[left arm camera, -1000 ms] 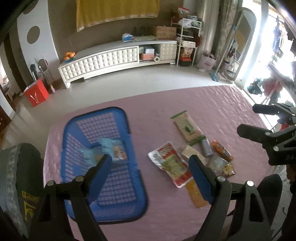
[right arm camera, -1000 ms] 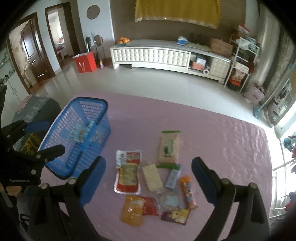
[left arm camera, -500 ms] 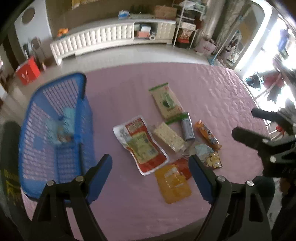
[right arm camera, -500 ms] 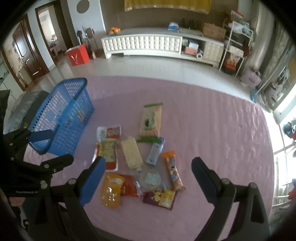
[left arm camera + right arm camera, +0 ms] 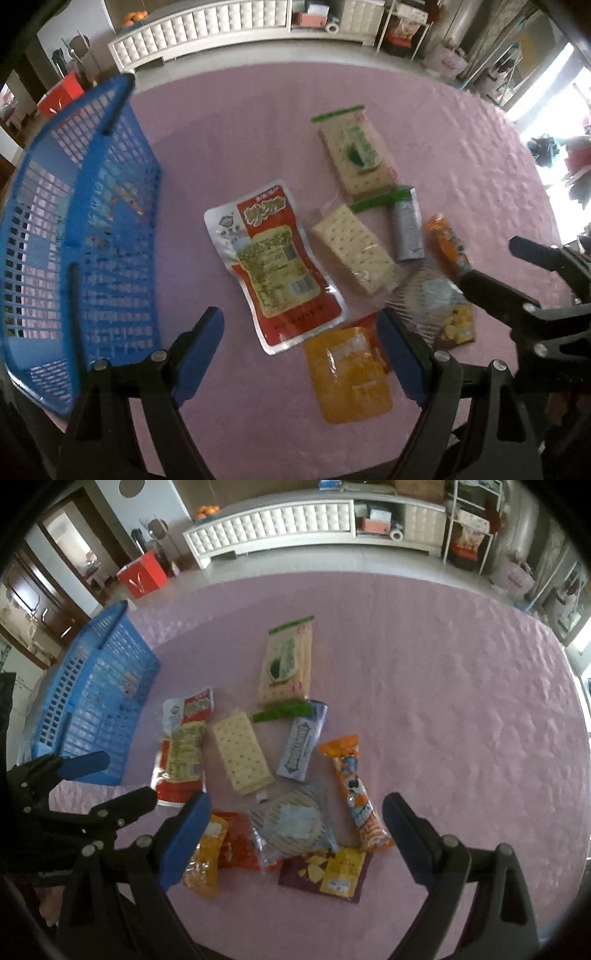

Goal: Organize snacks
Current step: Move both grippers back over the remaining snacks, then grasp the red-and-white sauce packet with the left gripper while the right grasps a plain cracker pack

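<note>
Now both claws hang over the snack pile rather than the basket: a second ago the left wrist camera looked down into the blue basket, and it has since swung across to the loose packets, which suggests one drop-off is done and the next pick is being lined up.

Nearest the left claw [image 5: 301, 345], whose blue-padded fingers stand wide apart and grip nothing, lies the yellow pouch [image 5: 351, 380], just short of the red-and-white pouch [image 5: 275, 260]. Beyond that pouch sit the clear cracker pack [image 5: 352, 249] and, farther still, the green-topped cracker pack [image 5: 354, 157].

From the right claw [image 5: 295, 827], equally wide and empty, the view runs over a clear round-biscuit bag [image 5: 291, 825] and a purple chip packet [image 5: 328, 871], then the orange stick pack [image 5: 354, 794] and silver-blue wrapper [image 5: 301, 746].

Left of the red-and-white pouch stands the blue basket [image 5: 110, 206], with at least one packet visible through its mesh. All rest on the pink-covered bench [image 5: 443, 701]. Most snacks remain outside the basket.
</note>
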Demonstrator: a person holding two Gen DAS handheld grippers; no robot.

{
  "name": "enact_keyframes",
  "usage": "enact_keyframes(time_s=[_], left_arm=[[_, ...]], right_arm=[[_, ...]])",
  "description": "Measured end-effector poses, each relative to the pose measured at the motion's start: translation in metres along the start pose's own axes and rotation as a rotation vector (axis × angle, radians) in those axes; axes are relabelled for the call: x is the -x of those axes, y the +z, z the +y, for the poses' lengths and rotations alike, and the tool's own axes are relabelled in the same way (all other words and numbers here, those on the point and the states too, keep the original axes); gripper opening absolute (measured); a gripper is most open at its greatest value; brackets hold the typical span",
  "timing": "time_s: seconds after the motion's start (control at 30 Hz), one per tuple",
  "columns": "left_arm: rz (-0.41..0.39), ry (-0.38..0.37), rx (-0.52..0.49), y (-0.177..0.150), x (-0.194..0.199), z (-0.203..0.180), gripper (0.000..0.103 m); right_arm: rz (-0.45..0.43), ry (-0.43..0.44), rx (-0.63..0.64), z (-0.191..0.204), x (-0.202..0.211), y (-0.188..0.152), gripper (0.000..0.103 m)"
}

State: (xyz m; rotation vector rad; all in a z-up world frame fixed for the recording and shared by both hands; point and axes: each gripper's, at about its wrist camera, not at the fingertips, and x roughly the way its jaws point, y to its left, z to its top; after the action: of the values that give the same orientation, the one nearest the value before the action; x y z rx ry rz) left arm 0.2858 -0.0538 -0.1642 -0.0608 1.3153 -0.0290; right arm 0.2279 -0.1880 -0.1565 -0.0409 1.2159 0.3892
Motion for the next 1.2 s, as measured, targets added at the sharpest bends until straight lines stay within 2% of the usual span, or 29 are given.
enact_keyframes(time_s=[0.23,0.5,0.77,0.93,1.03,1.07,1.1,1.17,1.2], left_arm=[[0.062,-0.025,0.039,0.01,-0.034,0.008,0.083],[0.078,0.006,0.053,0.025,-0.061,0.015,0.083],[0.105,-0.028,0.128,0.036,-0.079,0.044,0.083],[0.101,-0.008,0.085,0.037,-0.085,0.045,0.083],[0.077,0.009,0.057,0.037,-0.084,0.044,0.071],[0.06,0.009,0.043,0.039,-0.081,0.039,0.062],[0.049,0.017,0.027,0.039,-0.078,0.037,0.057],[0.054,0.01,0.016,0.041,-0.074,0.038,0.039],[0.063,0.002,0.019,0.043,-0.073,0.039,0.039]], right_arm=[[0.03,-0.016,0.022,-0.004,-0.021,0.012,0.096],[0.059,-0.022,0.026,-0.004,-0.04,0.023,0.096],[0.074,-0.028,0.033,-0.001,-0.047,0.027,0.096],[0.049,-0.008,0.052,0.006,-0.045,0.03,0.096],[0.043,-0.022,0.087,0.009,-0.043,0.029,0.096],[0.046,-0.028,0.083,0.007,-0.043,0.03,0.096],[0.047,-0.028,0.075,0.007,-0.044,0.032,0.096],[0.044,-0.021,0.044,0.003,-0.043,0.034,0.096],[0.044,-0.018,0.03,0.002,-0.043,0.035,0.096]])
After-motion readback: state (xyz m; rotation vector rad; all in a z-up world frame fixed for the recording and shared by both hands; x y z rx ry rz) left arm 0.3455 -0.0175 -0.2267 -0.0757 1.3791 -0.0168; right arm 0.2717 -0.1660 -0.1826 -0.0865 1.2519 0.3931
